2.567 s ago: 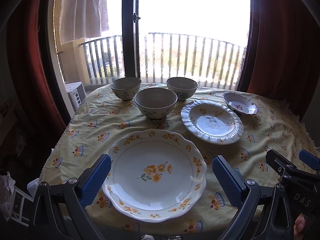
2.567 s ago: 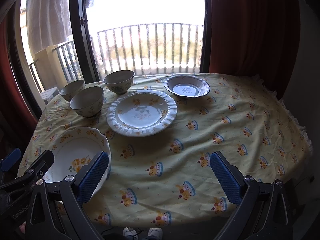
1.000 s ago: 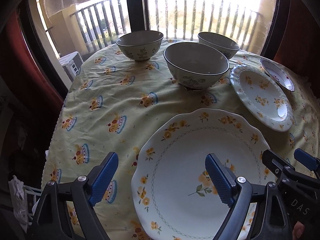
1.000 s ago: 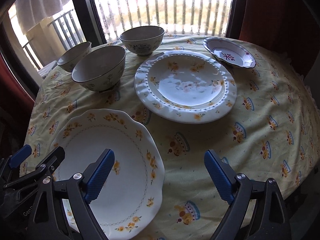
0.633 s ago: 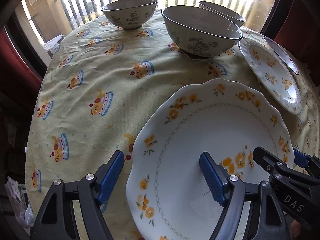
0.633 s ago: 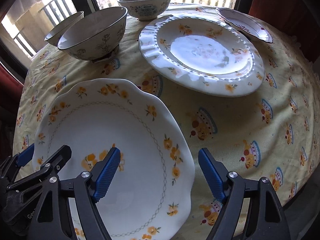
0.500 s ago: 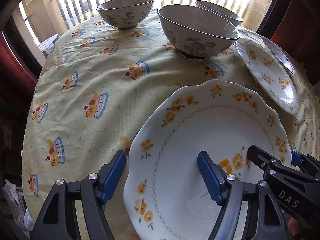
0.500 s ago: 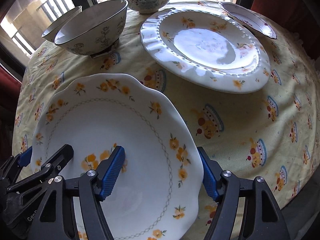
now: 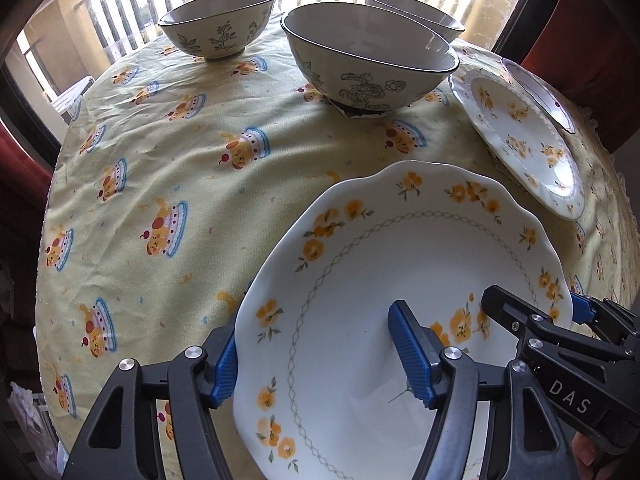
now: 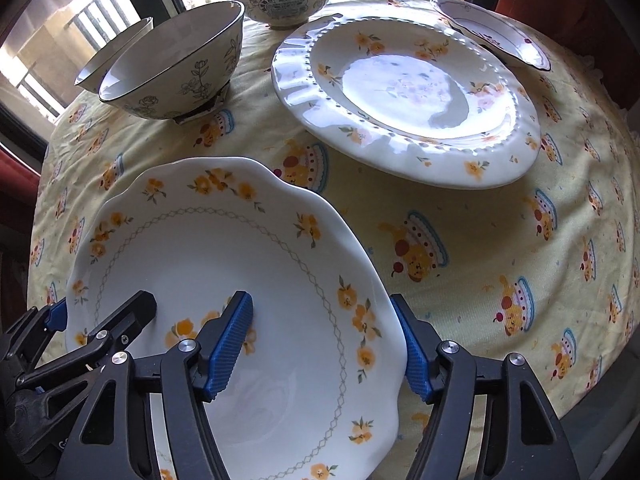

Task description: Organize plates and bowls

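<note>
Left wrist view shows the left gripper (image 9: 316,350) straddling the near-left rim of the scalloped plate (image 9: 408,264), one pad outside the edge, one over the well; the jaws stand partly open, not yet pinching. The right gripper (image 10: 324,342) brackets the opposite rim likewise, also unclosed. Taking both sides probably keeps the broad plate level for lifting. It lies on the tablecloth (image 9: 168,168), nearest the person, with the beaded plate (image 10: 404,92) and three bowls, one being the nearest bowl (image 9: 370,66), beyond.
</note>
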Demonstrator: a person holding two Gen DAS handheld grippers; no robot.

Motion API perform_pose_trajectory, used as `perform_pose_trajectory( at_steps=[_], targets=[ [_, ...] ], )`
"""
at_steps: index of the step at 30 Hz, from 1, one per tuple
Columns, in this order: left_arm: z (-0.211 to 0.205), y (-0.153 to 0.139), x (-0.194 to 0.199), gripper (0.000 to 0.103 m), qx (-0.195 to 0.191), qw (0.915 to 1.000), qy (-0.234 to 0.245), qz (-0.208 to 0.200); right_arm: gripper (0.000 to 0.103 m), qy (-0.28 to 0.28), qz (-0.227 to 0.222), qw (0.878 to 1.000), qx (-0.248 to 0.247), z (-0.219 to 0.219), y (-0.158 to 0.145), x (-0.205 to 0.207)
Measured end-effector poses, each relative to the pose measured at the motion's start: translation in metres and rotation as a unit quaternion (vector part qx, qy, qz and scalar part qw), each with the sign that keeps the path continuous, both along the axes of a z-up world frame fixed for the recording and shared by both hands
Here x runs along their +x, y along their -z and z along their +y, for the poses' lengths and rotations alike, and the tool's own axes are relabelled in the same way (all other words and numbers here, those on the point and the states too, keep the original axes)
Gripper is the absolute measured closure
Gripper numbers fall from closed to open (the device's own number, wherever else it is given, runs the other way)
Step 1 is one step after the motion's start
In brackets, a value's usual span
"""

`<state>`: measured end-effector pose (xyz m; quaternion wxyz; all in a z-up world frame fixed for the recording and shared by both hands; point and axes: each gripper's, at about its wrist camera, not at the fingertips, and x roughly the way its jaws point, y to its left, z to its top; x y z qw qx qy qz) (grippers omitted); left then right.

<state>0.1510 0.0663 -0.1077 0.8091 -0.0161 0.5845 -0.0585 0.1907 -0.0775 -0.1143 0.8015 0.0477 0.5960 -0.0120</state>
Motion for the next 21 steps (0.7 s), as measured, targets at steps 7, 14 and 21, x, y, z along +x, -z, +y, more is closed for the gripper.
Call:
perform_pose_trajectory(
  at_steps=[7,14,21],
  targets=[
    [-0.007,-0.003,-0.004,0.035,-0.012,0.9995,-0.023,0.021,0.031,-0.02,0.002,1.0,-0.001,-0.008,-0.004,0.001],
    [-0.026,-0.015,-0.009,0.034,-0.013,0.9993,-0.033,0.014,0.031,-0.03,-0.009,1.0,0.0,-0.027,-0.02,-0.005],
    [-0.06,-0.022,-0.01,0.034,-0.014,0.9991,-0.038,0.007,0.031,-0.037,-0.024,0.999,-0.002,-0.051,-0.028,-0.011]
  ],
)
